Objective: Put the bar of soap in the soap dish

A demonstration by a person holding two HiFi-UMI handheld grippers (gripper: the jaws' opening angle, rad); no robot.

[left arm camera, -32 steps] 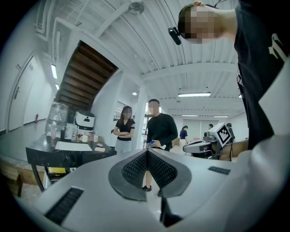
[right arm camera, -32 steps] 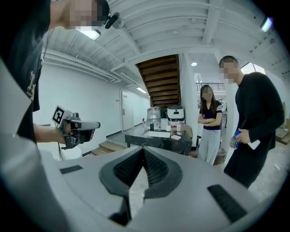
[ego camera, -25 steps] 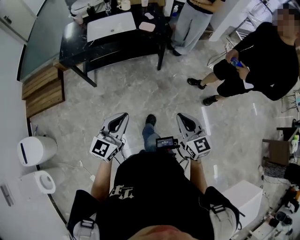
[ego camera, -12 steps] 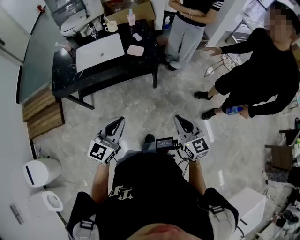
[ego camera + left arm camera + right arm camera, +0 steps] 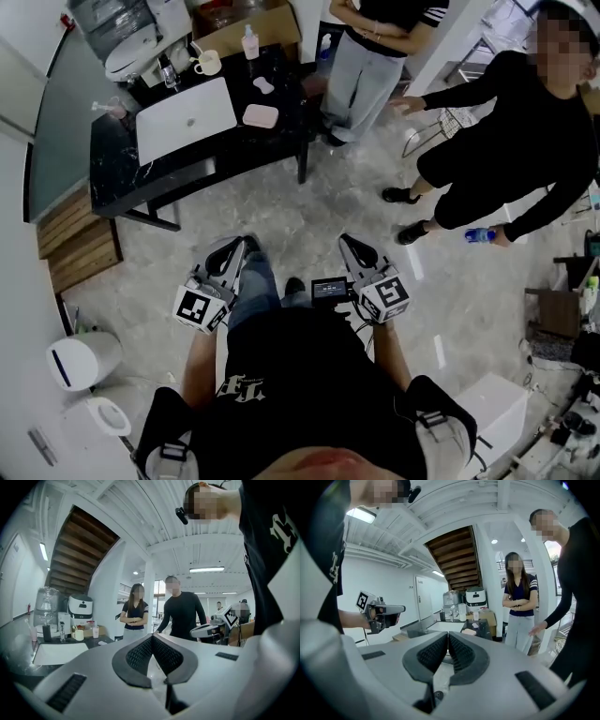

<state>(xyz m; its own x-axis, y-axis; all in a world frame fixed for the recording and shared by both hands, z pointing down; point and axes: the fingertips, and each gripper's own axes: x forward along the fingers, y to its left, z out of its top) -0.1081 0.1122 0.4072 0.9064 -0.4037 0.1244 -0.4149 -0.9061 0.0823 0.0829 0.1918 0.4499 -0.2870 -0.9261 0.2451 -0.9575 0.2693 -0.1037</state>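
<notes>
A black table (image 5: 112, 169) stands far ahead at the upper left, with a white basin (image 5: 186, 119) set in it. Beside the basin lies a pink rounded dish (image 5: 261, 115), and behind that a small white piece (image 5: 263, 86) that looks like the bar of soap. The pink dish (image 5: 468, 632) also shows small in the right gripper view. My left gripper (image 5: 246, 246) and right gripper (image 5: 345, 242) are held side by side at waist height, well short of the table. Both are shut and empty, their pads meeting (image 5: 152, 637) (image 5: 448, 634).
A person in grey trousers (image 5: 361, 56) stands at the table's right end. Another person in black (image 5: 506, 150) stands at the right holding a blue bottle (image 5: 478, 235). Cup, bottle and appliances crowd the table's far edge (image 5: 202, 61). A white bin (image 5: 80, 359) sits at the left.
Both grippers have been carried forward across the floor and the table now looks closer. The person in black has stretched an arm out. Both jaws stayed shut.
</notes>
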